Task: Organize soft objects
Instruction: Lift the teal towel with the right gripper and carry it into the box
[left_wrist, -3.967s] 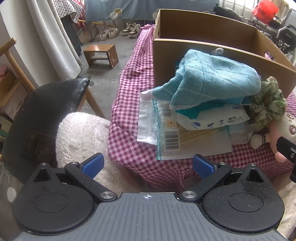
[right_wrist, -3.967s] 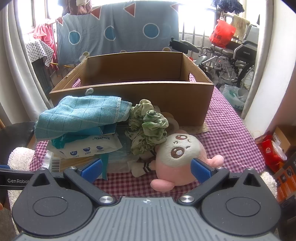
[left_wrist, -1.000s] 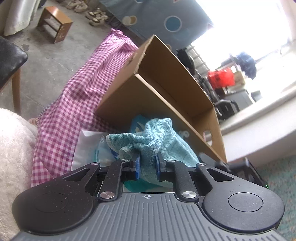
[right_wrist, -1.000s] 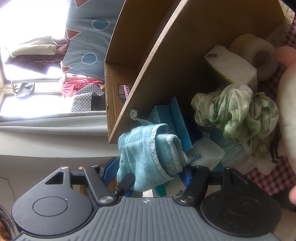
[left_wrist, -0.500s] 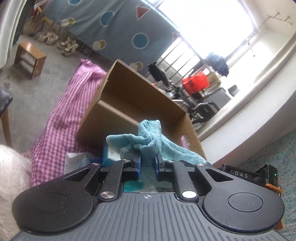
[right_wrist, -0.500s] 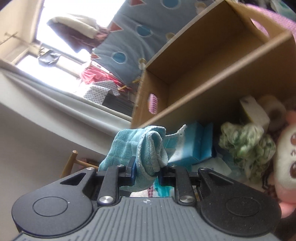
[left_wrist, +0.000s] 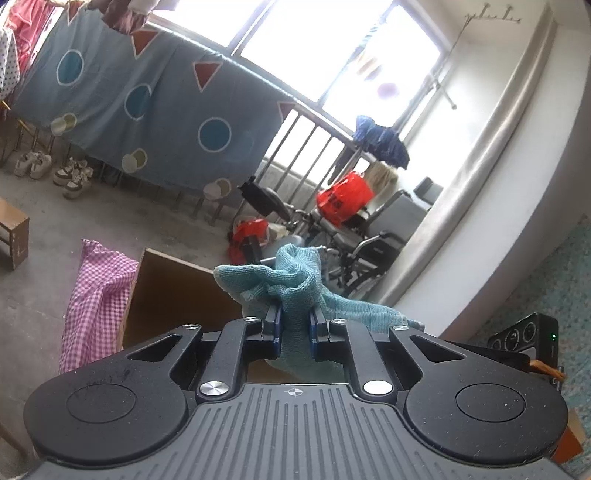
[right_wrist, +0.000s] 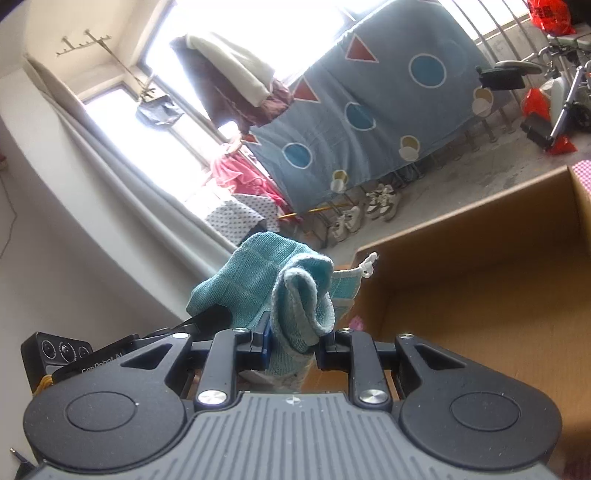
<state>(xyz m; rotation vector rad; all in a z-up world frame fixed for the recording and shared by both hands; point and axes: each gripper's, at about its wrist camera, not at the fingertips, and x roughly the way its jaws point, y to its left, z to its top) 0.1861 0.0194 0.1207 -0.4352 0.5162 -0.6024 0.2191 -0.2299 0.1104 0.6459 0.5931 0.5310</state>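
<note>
Clearly both tools share one load: the left hand-held gripper (left_wrist: 294, 329) and the right hand-held gripper (right_wrist: 292, 345) are each clamped narrowly on a bunched fold of the teal microfibre cloth (left_wrist: 295, 277), which hangs in the air between them above the near wall of the open cardboard box (right_wrist: 480, 266). Gripping two separate spots probably lets the person spread or fold it. The pink checked tablecloth (left_wrist: 99, 291) drapes beside the box.
</note>
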